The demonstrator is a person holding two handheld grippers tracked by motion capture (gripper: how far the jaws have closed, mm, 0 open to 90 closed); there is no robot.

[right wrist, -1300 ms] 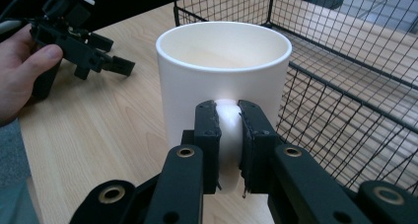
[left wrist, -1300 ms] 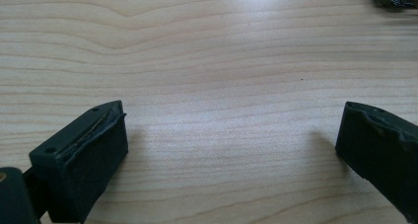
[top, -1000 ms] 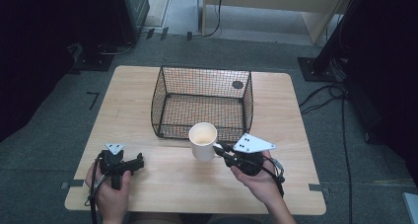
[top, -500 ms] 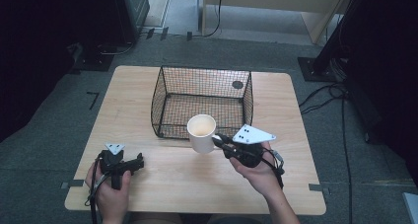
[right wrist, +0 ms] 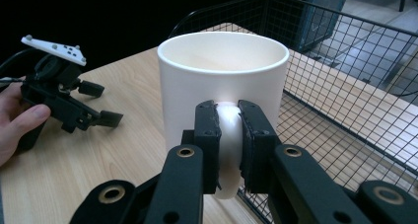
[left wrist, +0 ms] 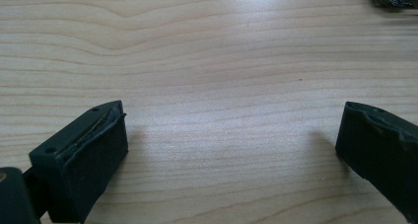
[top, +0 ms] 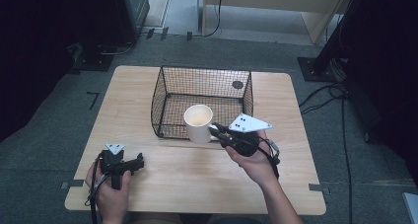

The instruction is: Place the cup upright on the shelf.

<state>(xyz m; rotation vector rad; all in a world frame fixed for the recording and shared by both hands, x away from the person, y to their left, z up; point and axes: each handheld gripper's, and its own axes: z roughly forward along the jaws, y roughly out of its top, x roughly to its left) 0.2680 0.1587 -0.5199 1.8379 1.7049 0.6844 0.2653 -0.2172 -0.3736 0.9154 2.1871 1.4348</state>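
The white ceramic mug (right wrist: 223,81) is held by its handle, which is pinched between the two black jaws of the right gripper (right wrist: 229,147); the jaws are closed tight on the handle, one on each side, and the mug's body stands upright just beyond them. From above, the mug (top: 198,123) hangs at the near wall of the black wire basket (top: 170,88), with the right gripper (top: 221,133) to its right. The left gripper (top: 137,162) rests low over the near left part of the light wooden table (top: 118,110), well apart from the mug, its jaws spread wide with nothing between them but bare wood. The basket sits on the far middle of the table.
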